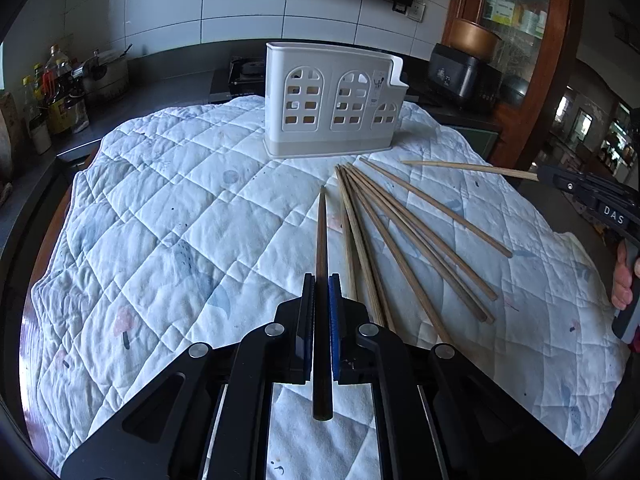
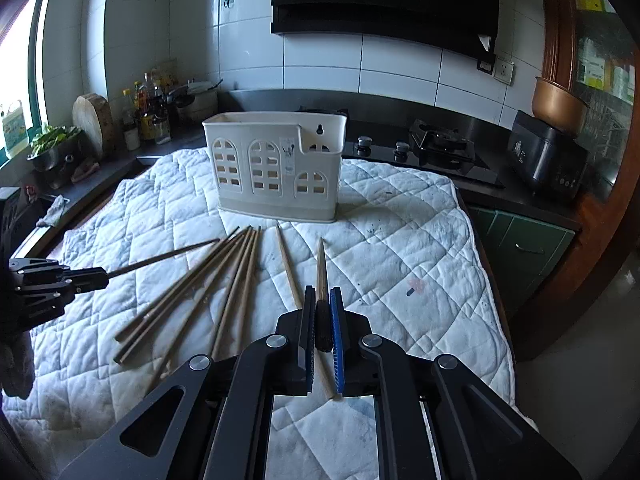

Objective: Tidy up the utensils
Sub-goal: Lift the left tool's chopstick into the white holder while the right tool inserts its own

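Wooden chopstick (image 1: pixel 321 264) pinched level in left gripper (image 1: pixel 321 280), angled downward.

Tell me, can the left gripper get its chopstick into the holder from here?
Probably yes. The left gripper is shut on a chopstick, the holder stands straight ahead with its top open, and only quilt lies between.
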`<state>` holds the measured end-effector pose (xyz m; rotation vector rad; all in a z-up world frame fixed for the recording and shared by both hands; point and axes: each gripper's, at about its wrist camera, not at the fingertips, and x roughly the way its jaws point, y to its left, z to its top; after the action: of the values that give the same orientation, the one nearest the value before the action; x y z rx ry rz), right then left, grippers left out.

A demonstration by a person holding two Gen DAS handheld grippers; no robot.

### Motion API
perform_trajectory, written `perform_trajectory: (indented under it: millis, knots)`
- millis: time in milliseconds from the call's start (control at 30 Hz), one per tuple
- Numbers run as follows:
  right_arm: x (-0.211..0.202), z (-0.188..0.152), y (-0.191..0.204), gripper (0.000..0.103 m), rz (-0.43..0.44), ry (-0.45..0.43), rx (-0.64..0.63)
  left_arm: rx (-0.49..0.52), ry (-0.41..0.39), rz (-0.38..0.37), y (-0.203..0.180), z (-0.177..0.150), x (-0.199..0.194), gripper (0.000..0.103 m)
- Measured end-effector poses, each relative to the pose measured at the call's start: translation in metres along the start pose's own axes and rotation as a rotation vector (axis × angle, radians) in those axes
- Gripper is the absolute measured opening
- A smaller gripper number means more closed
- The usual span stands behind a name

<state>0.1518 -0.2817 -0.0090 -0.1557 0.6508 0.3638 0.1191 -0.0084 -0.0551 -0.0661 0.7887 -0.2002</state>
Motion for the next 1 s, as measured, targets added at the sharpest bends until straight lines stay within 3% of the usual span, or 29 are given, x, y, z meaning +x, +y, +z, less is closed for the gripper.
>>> perform_trajectory:
  millis: [267,533,767,1000]
  knots:
    - [-0.026,0.034,0.01,0.007,0.022,-0.018,-0.023,0.017,-0.056,-0.027,0.0,0.021,-0.027,0.005]
    - [-0.034,0.099,0.003,0.007,0.029,-0.016,-0.042,0.04,-0.083,-0.059,0.004,0.068,-0.04,0.005]
    - [-0.041,0.177,-0.007,0.007,0.027,-0.064,-0.034,0.08,-0.128,-0.094,0.0,0.129,-0.054,0.005]
    - [-0.028,0.234,-0.01,0.007,0.0,-0.106,-0.033,0.122,-0.274,-0.076,-0.008,0.209,-0.084,0.005]
